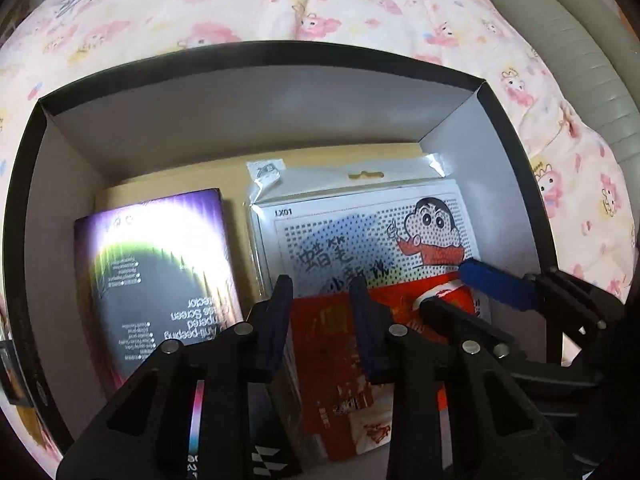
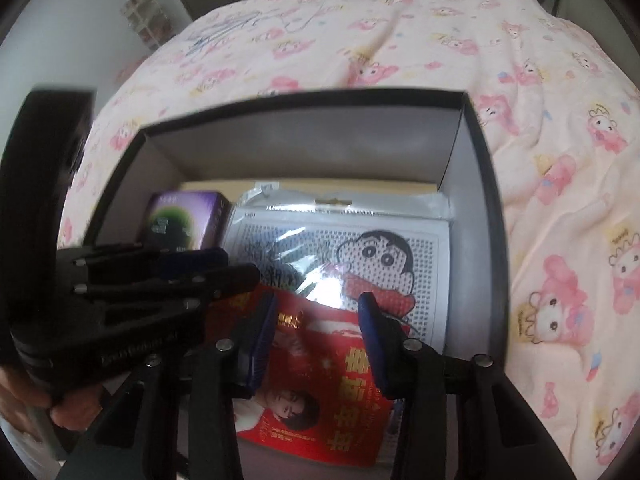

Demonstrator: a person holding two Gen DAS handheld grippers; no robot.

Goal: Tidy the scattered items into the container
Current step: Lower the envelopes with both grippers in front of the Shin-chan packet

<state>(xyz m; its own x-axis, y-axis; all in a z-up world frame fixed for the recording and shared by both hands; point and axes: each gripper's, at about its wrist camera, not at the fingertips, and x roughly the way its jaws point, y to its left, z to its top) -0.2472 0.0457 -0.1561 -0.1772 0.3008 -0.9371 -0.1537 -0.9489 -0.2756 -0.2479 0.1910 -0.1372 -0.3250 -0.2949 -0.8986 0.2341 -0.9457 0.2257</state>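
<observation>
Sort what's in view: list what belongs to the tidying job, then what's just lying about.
Belongs to the job:
- black box, the container
- purple screen-protector box, inside
- cartoon bead-board pack, inside
- red packet, between both tools' fingers
- left tool
- right tool

Just lying about:
- pink cartoon bedspread
- shelf of clutter by the wall
</observation>
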